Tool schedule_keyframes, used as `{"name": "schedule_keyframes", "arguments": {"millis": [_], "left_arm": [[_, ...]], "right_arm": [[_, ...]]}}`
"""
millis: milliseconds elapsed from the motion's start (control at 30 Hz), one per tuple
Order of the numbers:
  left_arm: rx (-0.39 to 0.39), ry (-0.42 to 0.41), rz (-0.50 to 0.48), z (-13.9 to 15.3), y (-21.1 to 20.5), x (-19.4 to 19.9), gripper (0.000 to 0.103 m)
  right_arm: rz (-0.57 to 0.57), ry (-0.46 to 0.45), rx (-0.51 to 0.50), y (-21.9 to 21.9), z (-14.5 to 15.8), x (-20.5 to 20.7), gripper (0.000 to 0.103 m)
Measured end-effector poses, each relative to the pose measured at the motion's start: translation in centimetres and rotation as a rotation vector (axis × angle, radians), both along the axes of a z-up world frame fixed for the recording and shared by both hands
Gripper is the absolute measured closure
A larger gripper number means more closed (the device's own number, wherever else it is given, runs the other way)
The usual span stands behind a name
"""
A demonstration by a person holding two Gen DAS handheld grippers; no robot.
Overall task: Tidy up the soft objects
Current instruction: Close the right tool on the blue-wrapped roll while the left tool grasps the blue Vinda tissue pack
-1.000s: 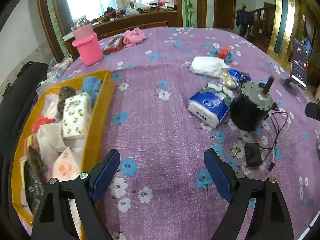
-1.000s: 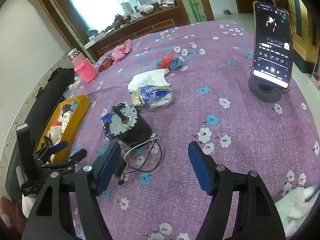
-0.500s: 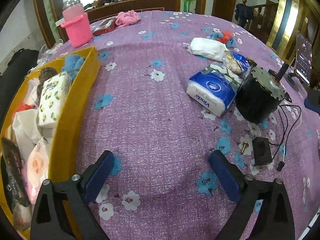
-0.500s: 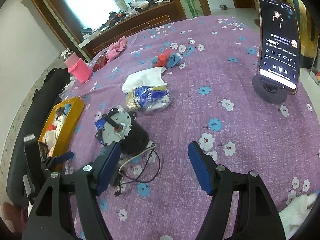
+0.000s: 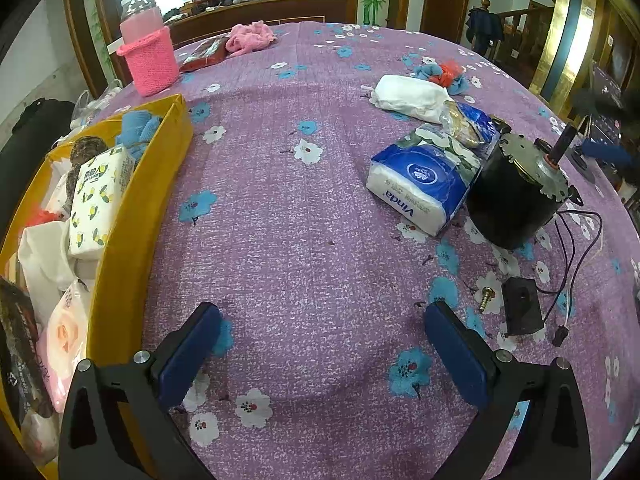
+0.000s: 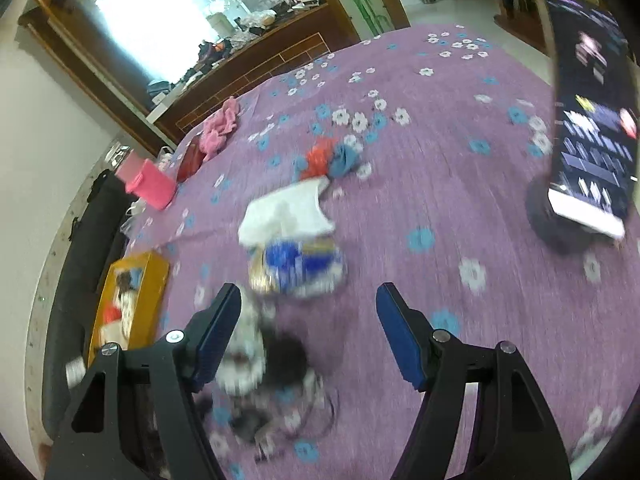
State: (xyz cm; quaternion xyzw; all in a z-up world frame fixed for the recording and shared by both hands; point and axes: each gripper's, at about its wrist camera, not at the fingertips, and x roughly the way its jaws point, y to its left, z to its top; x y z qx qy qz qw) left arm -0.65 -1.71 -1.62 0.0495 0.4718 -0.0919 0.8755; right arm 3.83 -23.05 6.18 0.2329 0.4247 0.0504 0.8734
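A yellow bin at the left holds several soft packs and cloths. On the purple flowered cloth lie a blue Vinda tissue pack, a white soft bundle, a blue snack bag and a red-and-blue cloth. My left gripper is open and empty over bare cloth, near the bin. My right gripper is open and empty, just short of the snack bag and white bundle. The right wrist view is blurred.
A black motor with wires and a small black box sits right of the tissue pack. A pink knitted jar, a red packet and a pink cloth stand at the back. A phone on a stand is at the right.
My left gripper has moved forward and lower over the cloth, closer to the tissue pack. My right gripper has moved quickly forward toward the snack bag and motor. Both stay open.
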Motion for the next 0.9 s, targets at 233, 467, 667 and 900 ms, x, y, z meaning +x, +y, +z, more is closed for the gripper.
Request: {"name": "schedule_keyframes", "arguments": {"millis": [233, 467, 667, 900], "left_arm": [[0.000, 0.000, 0.002, 0.0, 0.0, 0.0, 0.001], [0.000, 0.000, 0.002, 0.0, 0.0, 0.0, 0.001], [-0.054, -0.003, -0.013, 0.4, 0.5, -0.2, 0.010], [-0.130, -0.052, -0.067, 4.4, 1.7, -0.5, 0.012]], "right_arm": [[0.075, 0.170, 0.019, 0.7, -1.0, 8.1, 0.034], [0.160, 0.283, -0.177, 4.8, -3.1, 9.5, 0.034], [0.317, 0.357, -0.419, 8.7, -4.3, 10.9, 0.026], [0.263, 0.369, -0.375, 5.6, -4.9, 8.9, 0.035]]}}
